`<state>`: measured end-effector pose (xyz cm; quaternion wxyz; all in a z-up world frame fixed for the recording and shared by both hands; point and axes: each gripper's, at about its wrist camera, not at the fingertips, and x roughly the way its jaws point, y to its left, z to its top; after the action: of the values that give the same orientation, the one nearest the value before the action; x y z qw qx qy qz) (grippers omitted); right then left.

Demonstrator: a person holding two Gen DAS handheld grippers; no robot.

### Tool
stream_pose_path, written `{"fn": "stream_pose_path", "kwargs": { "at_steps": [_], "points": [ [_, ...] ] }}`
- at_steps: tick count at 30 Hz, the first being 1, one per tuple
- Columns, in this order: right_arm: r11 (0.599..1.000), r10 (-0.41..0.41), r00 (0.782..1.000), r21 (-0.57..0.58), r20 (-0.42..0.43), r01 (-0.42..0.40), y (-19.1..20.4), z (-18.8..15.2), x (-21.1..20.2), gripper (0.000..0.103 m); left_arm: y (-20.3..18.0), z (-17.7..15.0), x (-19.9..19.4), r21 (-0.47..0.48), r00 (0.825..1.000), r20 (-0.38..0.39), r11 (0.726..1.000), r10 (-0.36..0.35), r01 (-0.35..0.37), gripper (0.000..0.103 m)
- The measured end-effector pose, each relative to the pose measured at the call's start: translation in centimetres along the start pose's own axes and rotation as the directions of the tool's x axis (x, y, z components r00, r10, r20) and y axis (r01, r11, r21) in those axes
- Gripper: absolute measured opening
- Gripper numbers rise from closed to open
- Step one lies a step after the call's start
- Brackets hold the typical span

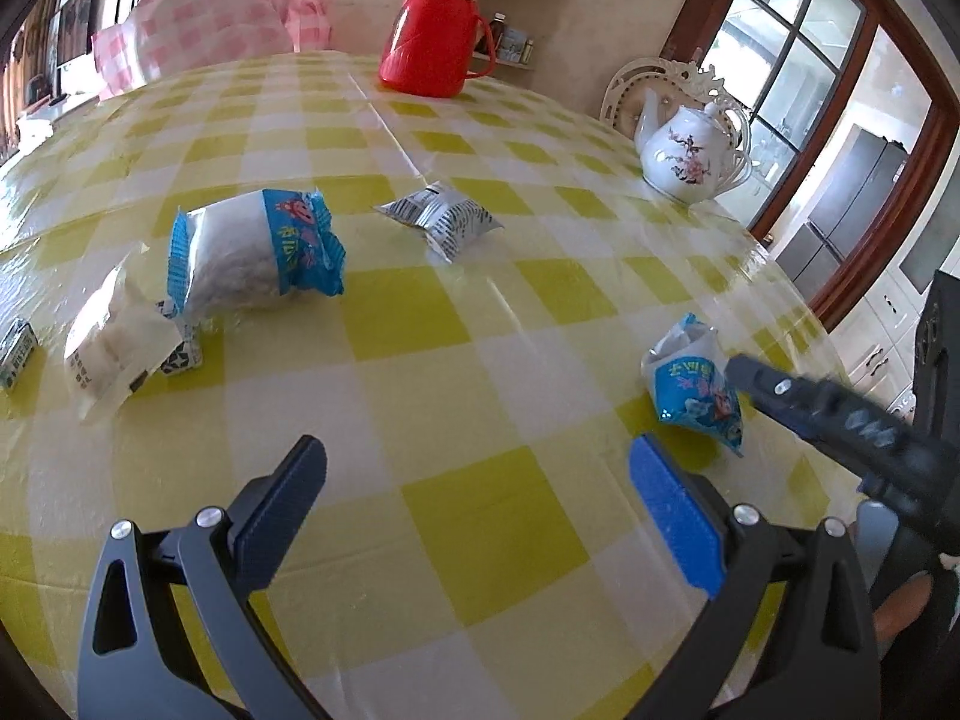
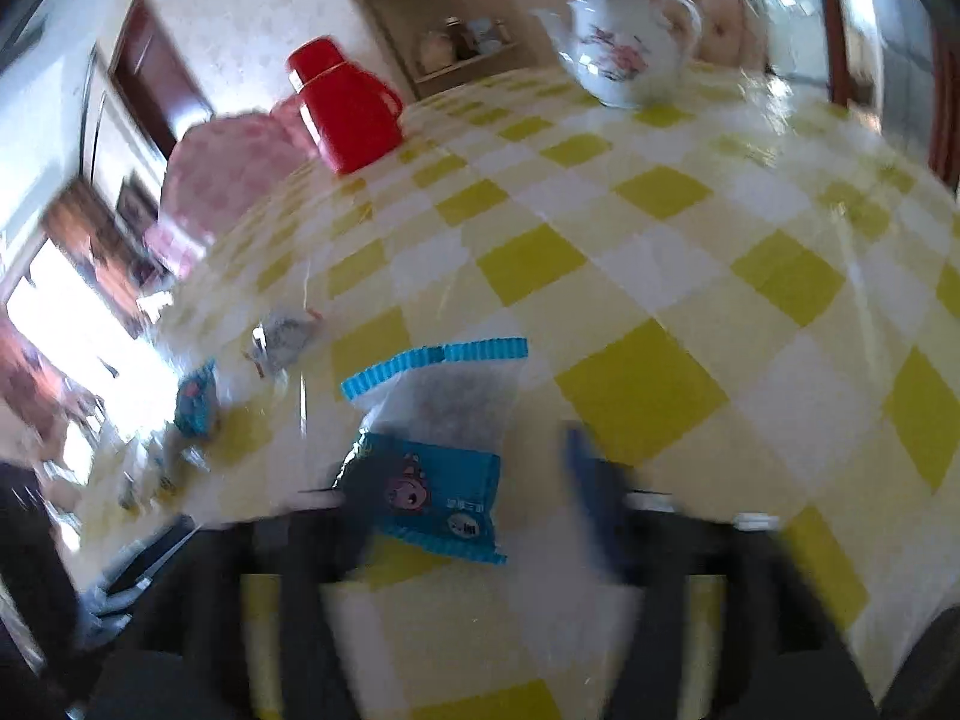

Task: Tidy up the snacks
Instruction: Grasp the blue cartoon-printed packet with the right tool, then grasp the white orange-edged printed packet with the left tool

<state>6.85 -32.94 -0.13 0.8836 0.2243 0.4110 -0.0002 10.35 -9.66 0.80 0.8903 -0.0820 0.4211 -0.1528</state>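
Several snack packets lie on the yellow-checked tablecloth (image 1: pixel 420 324). In the left wrist view my left gripper (image 1: pixel 480 498) hangs open over bare cloth with nothing between its fingers. Beyond it lie a large blue-and-white packet (image 1: pixel 252 252), a silver packet (image 1: pixel 444 216) and a white packet (image 1: pixel 114 348). At the right, a small blue packet (image 1: pixel 696 384) lies against one finger (image 1: pixel 774 387) of the right gripper. The right wrist view is blurred. There the right gripper (image 2: pixel 468 474) is open around that blue packet (image 2: pixel 438 450), which rests on the cloth close to the left finger and apart from the right one.
A red thermos jug (image 1: pixel 435 30) stands at the far side of the table and a white flowered teapot (image 1: pixel 690 162) at the far right near the edge. A pink checked bundle (image 1: pixel 204 18) sits behind. Small cartons (image 1: pixel 180 357) lie at the left by the white packet.
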Motion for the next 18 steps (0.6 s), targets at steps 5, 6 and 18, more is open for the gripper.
{"fn": "stream_pose_path", "kwargs": {
  "at_steps": [5,6,18],
  "points": [
    [0.998,-0.059,0.998,0.019,-0.026,0.059,0.7,0.3,1.2,0.077,-0.5,-0.1,0.0,0.022,1.000,-0.009,1.000,-0.009,0.010,0.101],
    [0.998,-0.061,0.997,0.027,-0.048,0.062,0.9,0.3,1.8,0.077,-0.6,-0.2,0.1,0.030,1.000,-0.012,0.999,-0.013,0.014,0.101],
    [0.960,-0.154,0.988,-0.237,-0.008,0.148,4.9,-0.8,3.2,0.049,-1.5,-0.4,-0.2,0.076,1.000,-0.007,0.997,-0.006,0.006,0.101]
  ]
}}
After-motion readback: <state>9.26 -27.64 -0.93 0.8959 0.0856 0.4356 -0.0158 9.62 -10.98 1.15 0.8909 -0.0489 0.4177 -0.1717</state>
